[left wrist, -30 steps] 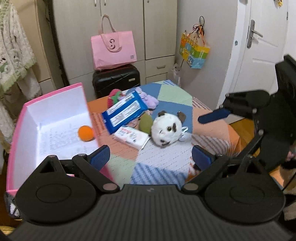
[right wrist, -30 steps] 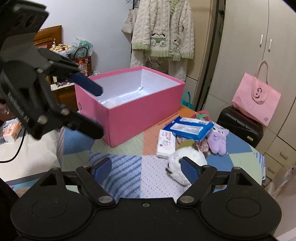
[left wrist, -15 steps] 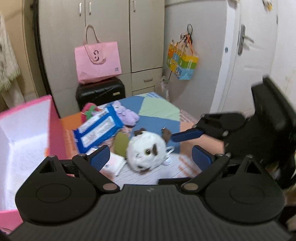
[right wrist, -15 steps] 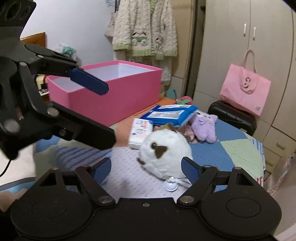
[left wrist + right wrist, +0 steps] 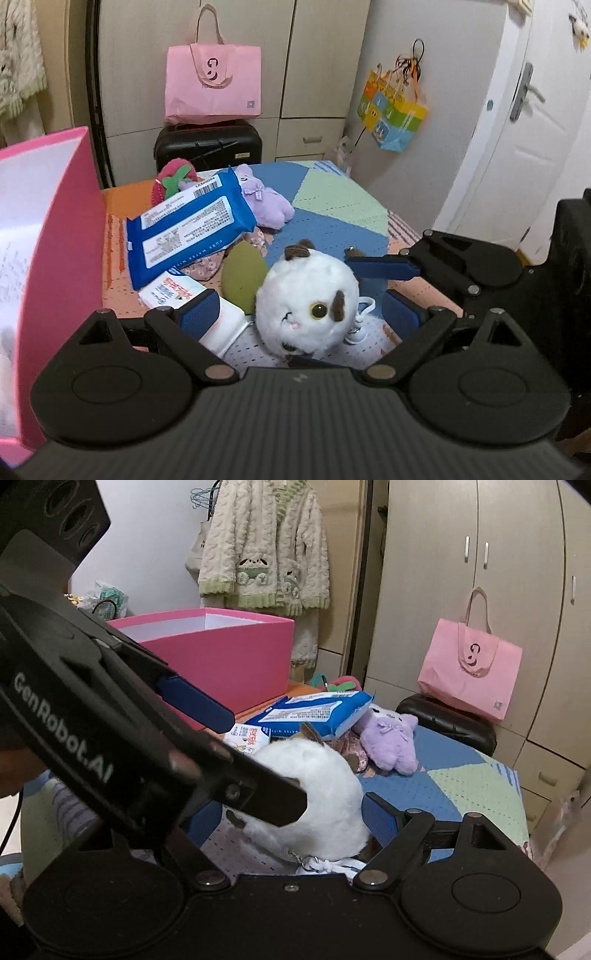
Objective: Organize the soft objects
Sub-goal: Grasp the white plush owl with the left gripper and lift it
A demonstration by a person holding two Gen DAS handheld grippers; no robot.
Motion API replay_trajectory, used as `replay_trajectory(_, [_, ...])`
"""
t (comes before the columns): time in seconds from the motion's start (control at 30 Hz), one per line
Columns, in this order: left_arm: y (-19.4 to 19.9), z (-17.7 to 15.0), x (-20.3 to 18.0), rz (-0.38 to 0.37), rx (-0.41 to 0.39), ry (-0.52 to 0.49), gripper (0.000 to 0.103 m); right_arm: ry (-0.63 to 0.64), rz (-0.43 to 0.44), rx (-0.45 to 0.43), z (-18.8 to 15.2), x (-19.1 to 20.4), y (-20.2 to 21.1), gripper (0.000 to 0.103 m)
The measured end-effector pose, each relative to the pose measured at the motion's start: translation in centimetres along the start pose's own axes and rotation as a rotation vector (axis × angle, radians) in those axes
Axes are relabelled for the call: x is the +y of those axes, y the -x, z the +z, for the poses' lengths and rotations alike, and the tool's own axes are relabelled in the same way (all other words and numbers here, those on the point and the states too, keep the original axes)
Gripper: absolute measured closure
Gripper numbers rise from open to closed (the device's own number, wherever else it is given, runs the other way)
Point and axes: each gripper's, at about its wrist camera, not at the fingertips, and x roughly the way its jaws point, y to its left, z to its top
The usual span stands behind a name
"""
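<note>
A round white plush toy (image 5: 306,302) with brown ears lies on the patchwork tablecloth (image 5: 340,206). My left gripper (image 5: 301,314) stands open around it, with both pads clear of its fur. From the right, a blue finger (image 5: 384,266) of the other gripper reaches over the toy. In the right wrist view the plush toy (image 5: 325,794) sits between the pads of my open right gripper (image 5: 291,818), and the left gripper's body and blue finger (image 5: 195,701) cross in front. The pink box (image 5: 62,221) stands open at the left.
Behind the toy lie a blue wipes pack (image 5: 188,225), a small tissue pack (image 5: 173,291), a green soft piece (image 5: 243,277), a purple plush (image 5: 266,199) and a red strawberry plush (image 5: 171,179). A pink bag (image 5: 212,81) sits on a black suitcase (image 5: 207,147) beyond the table.
Both grippers have come down and closed in on the white plush toy, which now sits between their fingers. The left view has swung away from the pink box.
</note>
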Motion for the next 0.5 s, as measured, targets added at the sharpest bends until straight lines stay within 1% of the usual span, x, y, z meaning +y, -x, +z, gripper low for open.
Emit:
replay_trajectory(0.1, [-0.3,-0.6,0.9,-0.100,-0.026,0.069,0.010,-0.019,0.001,0.010,-0.3,-0.3,-0.3,0.017])
replay_trajectory(0.13, [-0.5,-0.8,1.1,-0.110,-0.030,0.085,0.010,-0.032,0.007,0.014,-0.4,-0.4,-0.3,0.017])
replay_trajectory(0.17, [-0.6,-1.0,1.1,-0.110,-0.038,0.091,0.010,-0.043,0.009,0.017,-0.5,-0.5,-0.3,0.017])
replay_trajectory(0.23, [-0.7,-1.4,0.9,-0.085,-0.059,0.072,0.011,-0.052,0.014,0.019,-0.7,-0.6,-0.5,0.017])
replay_trajectory(0.3, [-0.9,-1.8,0.5,-0.044,-0.076,0.044,0.016,-0.060,0.005,0.024,-0.9,-0.6,-0.8,0.014])
replay_trajectory(0.37, [-1.1,-2.0,0.2,-0.018,-0.074,0.024,0.027,-0.085,0.008,0.042,-1.0,-0.7,-1.3,0.012])
replay_trajectory(0.4, [-1.4,-2.1,0.0,-0.013,-0.063,0.016,0.031,-0.099,0.006,0.047,-1.1,-0.7,-1.4,0.012])
replay_trajectory(0.43, [-1.8,-2.1,-0.1,-0.006,-0.046,0.010,0.038,-0.110,0.003,0.047,-1.2,-0.8,-1.6,0.012])
replay_trajectory(0.5, [-2.3,-2.1,0.2,-0.026,-0.025,0.042,0.041,-0.117,-0.005,0.041,-1.4,-0.7,-1.7,0.013])
